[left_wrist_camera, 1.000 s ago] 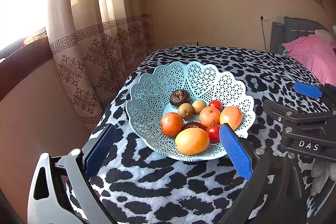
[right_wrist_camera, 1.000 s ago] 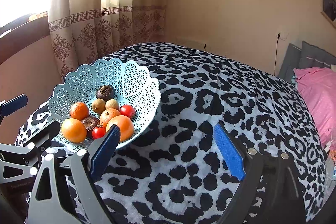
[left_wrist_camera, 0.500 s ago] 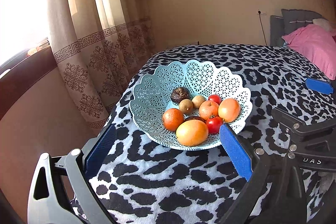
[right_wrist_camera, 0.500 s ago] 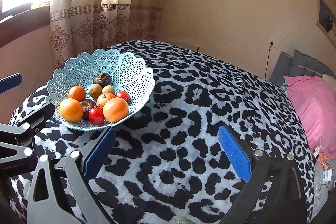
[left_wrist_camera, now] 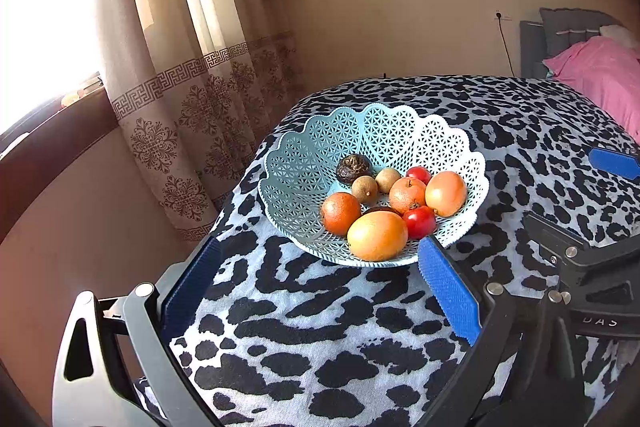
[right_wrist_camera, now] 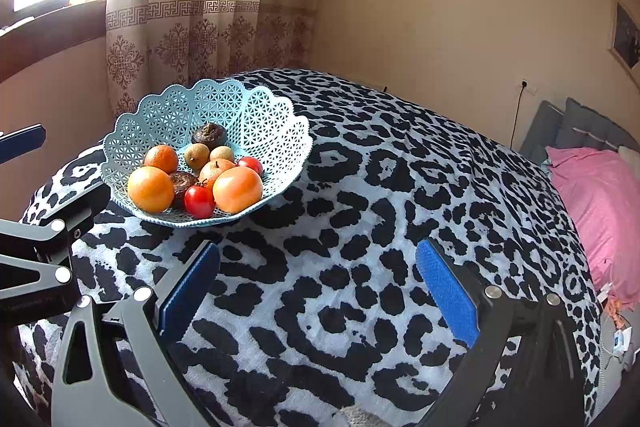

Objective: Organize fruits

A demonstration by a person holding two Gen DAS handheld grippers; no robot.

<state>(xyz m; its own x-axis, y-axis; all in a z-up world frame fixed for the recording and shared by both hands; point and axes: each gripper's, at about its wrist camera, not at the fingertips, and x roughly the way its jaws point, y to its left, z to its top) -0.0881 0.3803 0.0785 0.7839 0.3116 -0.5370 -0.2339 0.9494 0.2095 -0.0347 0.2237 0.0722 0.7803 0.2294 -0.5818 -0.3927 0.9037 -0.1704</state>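
A pale blue lattice basket (left_wrist_camera: 320, 143) (right_wrist_camera: 160, 111) stands on the leopard-print cloth and holds several fruits: oranges (left_wrist_camera: 377, 235) (right_wrist_camera: 150, 188), red tomatoes (left_wrist_camera: 419, 222) (right_wrist_camera: 199, 202), small brown round fruits (left_wrist_camera: 364, 189) and a dark wrinkled one (left_wrist_camera: 353, 168) (right_wrist_camera: 209, 135). My left gripper (left_wrist_camera: 316, 267) is open, its blue pads just short of the basket's near rim, nothing between them. My right gripper (right_wrist_camera: 318, 271) is open over bare cloth, to the right of the basket. The right gripper's body (left_wrist_camera: 580, 267) shows at the right edge of the left wrist view.
The cloth-covered table (right_wrist_camera: 400, 187) drops away at its left edge toward patterned curtains (left_wrist_camera: 192, 99) and a window. A pink pillow (right_wrist_camera: 600, 203) and grey headboard lie beyond the table on the right. A wall socket with a cable (left_wrist_camera: 498, 15) is on the back wall.
Both grippers have drawn back and risen, so the basket sits farther away and higher in both views. The fruits have not moved. Both grippers stay open.
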